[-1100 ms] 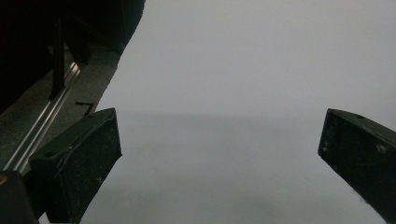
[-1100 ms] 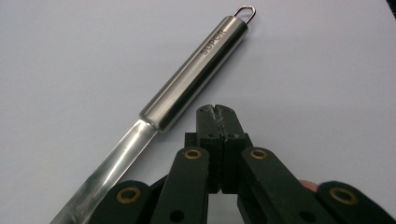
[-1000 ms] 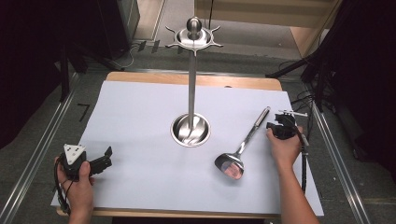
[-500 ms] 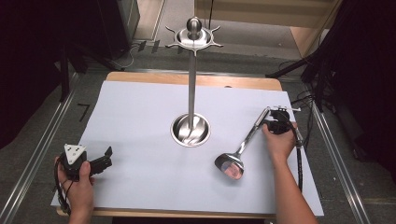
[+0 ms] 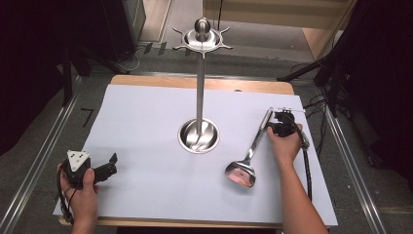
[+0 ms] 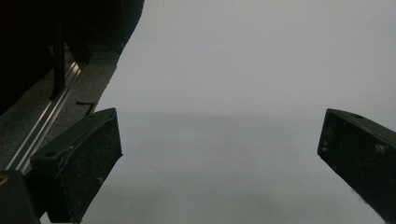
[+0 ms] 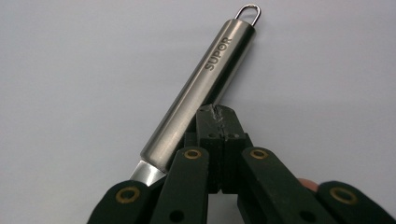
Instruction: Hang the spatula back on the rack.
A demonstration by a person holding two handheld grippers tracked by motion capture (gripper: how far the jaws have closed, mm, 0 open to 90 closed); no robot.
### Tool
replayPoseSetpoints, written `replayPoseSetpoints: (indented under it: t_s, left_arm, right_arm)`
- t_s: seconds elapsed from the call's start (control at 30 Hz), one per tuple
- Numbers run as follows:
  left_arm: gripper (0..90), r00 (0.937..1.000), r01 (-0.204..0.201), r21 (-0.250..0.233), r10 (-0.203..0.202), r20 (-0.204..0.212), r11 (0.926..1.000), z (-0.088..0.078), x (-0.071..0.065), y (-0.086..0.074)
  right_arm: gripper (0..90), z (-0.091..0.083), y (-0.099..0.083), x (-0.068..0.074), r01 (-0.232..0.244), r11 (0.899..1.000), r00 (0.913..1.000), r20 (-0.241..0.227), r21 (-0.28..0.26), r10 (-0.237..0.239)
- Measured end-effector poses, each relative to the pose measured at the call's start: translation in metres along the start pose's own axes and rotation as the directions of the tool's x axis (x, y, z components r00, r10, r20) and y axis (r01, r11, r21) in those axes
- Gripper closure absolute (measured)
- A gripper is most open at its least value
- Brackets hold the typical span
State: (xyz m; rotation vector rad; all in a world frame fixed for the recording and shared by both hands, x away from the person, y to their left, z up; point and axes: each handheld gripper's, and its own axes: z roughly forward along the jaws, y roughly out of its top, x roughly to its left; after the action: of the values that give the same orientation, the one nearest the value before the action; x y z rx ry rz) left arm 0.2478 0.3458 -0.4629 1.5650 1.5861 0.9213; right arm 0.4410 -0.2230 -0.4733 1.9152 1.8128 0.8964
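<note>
Pale, matte sheeting covers the table (image 5: pixel 146 112), with broad bare room on its left half and a wooden edge at the far side. At centre stands a polished steel rack (image 5: pixel 200 87), a slim pole on a dished round base. Right of it lies the shiny ladle (image 5: pixel 253 146), bowl near, tubular handle far. The right gripper (image 7: pixel 217 112), jaws pressed together, touches that handle without clasping it. At the near left corner, the left gripper (image 6: pixel 219 154) gapes wide, empty.
</note>
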Motion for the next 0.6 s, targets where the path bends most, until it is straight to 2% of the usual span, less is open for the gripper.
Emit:
replayPoseSetpoints:
  t_s: [0.1,0.27,0.6]
  left_arm:
    - [0.3,1.0000,0.000,0.000,0.000,0.000,1.0000,0.000,0.000,0.000]
    - [0.3,1.0000,0.002,0.003,-0.002,0.001,1.0000,0.000,0.000,0.000]
    - [0.3,1.0000,0.003,0.003,-0.003,0.003,1.0000,0.000,0.001,0.000]
  right_arm:
    - [90.0,0.002,0.000,0.002,-0.003,1.000,1.0000,-0.001,0.001,0.003]
    - [90.0,0.007,0.002,0.015,0.035,0.999,0.9994,-0.008,0.005,-0.035]
    - [90.0,0.012,0.002,0.030,0.064,0.998,0.9975,-0.030,-0.006,-0.064]
